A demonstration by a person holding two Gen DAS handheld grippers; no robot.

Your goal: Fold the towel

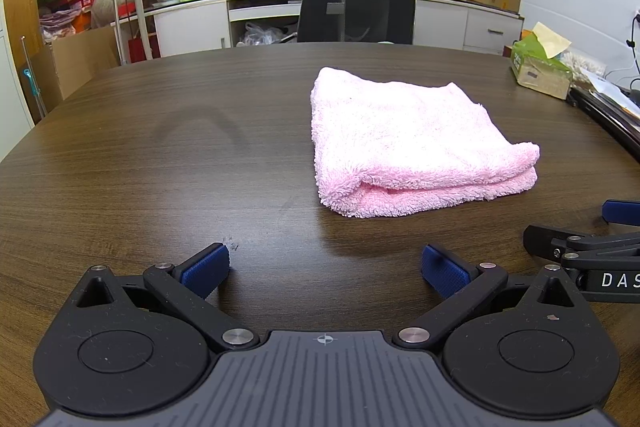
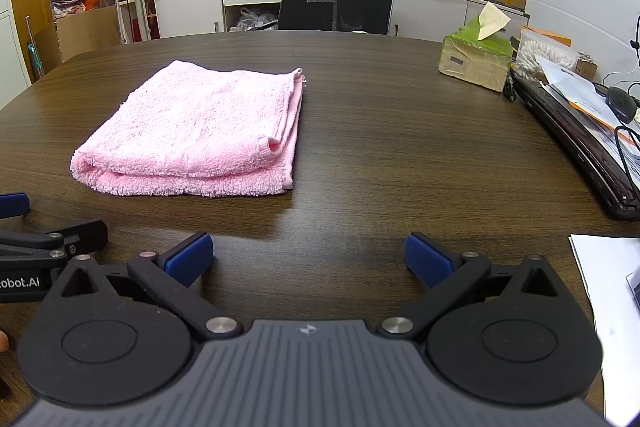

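Ahead of both grippers, a pink towel [image 1: 416,143] lies folded into a thick, roughly square bundle on the dark wood-grain table [image 1: 160,155]. Seen along the left gripper [image 1: 325,267], the towel sits forward and to the right of its fingers, well apart from them, with a rounded fold facing the tool and the layers showing along that near edge. Its two blue-padded fingers [image 1: 206,269] stand spread wide with nothing between them but bare tabletop. From the right gripper [image 2: 309,255], the towel [image 2: 192,135] lies forward and to the left, again clear of the fingertips; the stacked hemmed edges show on the side nearest this tool's centre line (one upper corner curls up slightly). This gripper's blue pads [image 2: 188,261] are likewise held wide apart and grip nothing. Each gripper shows at the edge of the other's view, just beside it: the right one [image 1: 592,247] low at the right, the left one [image 2: 44,239] low at the left. Beyond the towel stands a black mesh office chair [image 1: 356,9]. Farther forward and to the right of the right gripper sits a green tissue pack [image 2: 476,57] with a tissue sticking up, and white paper [image 2: 612,291] lies close on that tool's right
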